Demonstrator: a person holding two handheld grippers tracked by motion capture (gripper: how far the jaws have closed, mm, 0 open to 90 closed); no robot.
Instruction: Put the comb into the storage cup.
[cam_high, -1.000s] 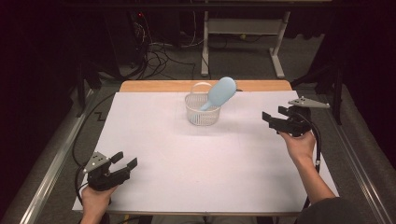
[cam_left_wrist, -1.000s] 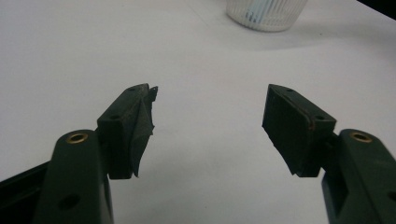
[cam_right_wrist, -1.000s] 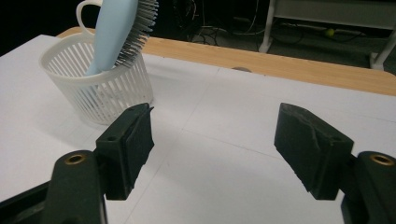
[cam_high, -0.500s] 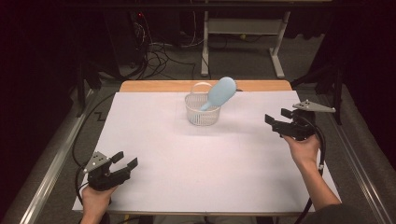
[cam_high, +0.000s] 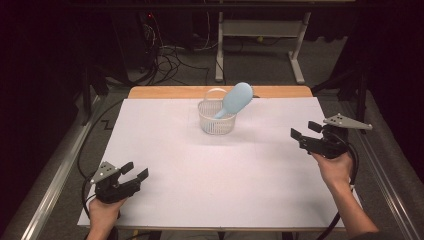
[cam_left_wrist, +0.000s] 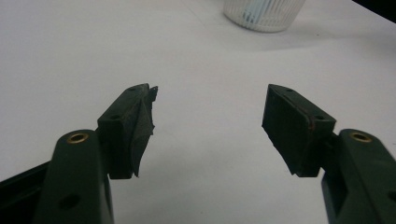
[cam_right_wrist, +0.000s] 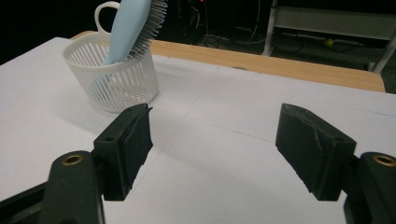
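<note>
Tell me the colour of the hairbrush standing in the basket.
Light blue hairbrush, with dark bristles, in a white basket; clearest in the right gripper view.

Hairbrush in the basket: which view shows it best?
The right gripper view: the hairbrush is close, its bristles clear, handle down in the basket. The high view shows it whole but small, back side only. The left gripper view catches just the basket's base.

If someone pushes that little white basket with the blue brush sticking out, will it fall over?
It might. The basket looks like thin, slotted plastic, so it is probably light and would slide easily on the smooth white table. The hairbrush leans with its big head above the rim, so a push up high could likely tip both over.
</note>
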